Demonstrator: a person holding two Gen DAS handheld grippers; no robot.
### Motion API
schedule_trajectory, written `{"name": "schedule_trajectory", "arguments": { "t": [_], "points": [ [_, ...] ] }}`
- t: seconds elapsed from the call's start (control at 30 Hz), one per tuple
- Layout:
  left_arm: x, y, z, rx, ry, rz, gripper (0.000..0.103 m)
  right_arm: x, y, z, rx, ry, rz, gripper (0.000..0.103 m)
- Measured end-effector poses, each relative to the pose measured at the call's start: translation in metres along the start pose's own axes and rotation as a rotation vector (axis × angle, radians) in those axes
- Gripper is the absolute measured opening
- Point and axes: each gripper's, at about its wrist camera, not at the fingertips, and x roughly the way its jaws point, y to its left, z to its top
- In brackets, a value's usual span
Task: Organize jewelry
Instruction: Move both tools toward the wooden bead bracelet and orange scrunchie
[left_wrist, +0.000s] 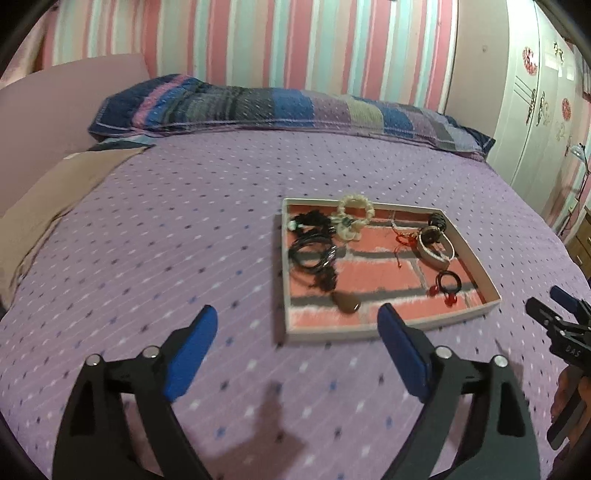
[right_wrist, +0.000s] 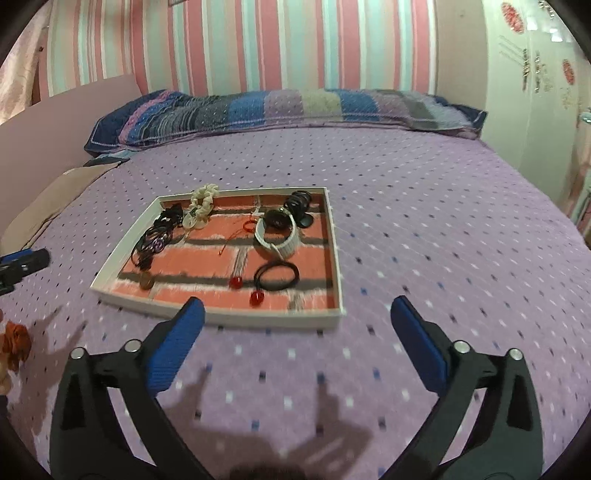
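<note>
Shallow white tray (left_wrist: 388, 332), brick-print floor, on the quilted purple bed (left_wrist: 184, 221): holds cream beaded bracelet (left_wrist: 356, 208), black cords (left_wrist: 314, 251), white bangle (right_wrist: 277, 240), red-beaded hair tie (right_wrist: 277, 275). Left claw (left_wrist: 297, 341) and right claw (right_wrist: 297, 325) gape, empty. Right view alone shows an orange object (right_wrist: 14, 339) at left.

1. A shallow tray (left_wrist: 384, 334) with a brick-pattern floor lies on the purple dotted bed (left_wrist: 184, 221).
2. Inside the tray: black cords (left_wrist: 314, 251) at its left side, a cream bracelet (left_wrist: 356, 210) on its far rim, a white bangle (left_wrist: 436, 251) at its right.
3. The left gripper (left_wrist: 295, 325) hangs near the tray's near edge, jaws wide apart with nothing between them.
</note>
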Motion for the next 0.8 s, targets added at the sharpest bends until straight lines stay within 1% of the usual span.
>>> {"name": "schedule_trajectory", "arguments": {
  "t": [0.17,0.23,0.33,0.4,0.43,0.5,0.57,0.7,0.8],
  "points": [
    [-0.039,0.024,-0.032,-0.044,0.003,0.005,0.093,-0.036,0.003,-0.033,-0.002,0.002,-0.038,0.099],
    [-0.054,0.032,-0.047,-0.058,0.001,0.029,0.093,-0.047,0.002,-0.045,0.008,-0.002,-0.048,0.099],
    [-0.076,0.047,-0.072,-0.094,-0.015,0.038,0.095,-0.059,0.001,-0.067,0.051,0.008,-0.024,0.099],
    [-0.087,0.054,-0.083,-0.096,-0.024,0.05,0.097,-0.064,0.0,-0.081,0.065,0.013,-0.033,0.099],
    [-0.091,0.058,-0.091,-0.087,-0.027,0.067,0.098,-0.067,-0.001,-0.089,0.065,0.015,-0.051,0.099],
    [-0.096,0.067,-0.104,-0.07,-0.02,0.095,0.099,-0.071,-0.002,-0.097,0.059,0.011,-0.08,0.099],
    [-0.098,0.08,-0.113,-0.085,-0.01,0.117,0.099,-0.075,-0.006,-0.106,0.064,0.012,-0.099,0.099],
    [-0.098,0.105,-0.131,-0.127,-0.002,0.128,0.099,-0.075,-0.015,-0.119,0.079,0.031,-0.131,0.099],
    [-0.091,0.119,-0.142,-0.129,0.02,0.176,0.099,-0.071,-0.016,-0.126,0.058,0.053,-0.164,0.099]
  ]
}}
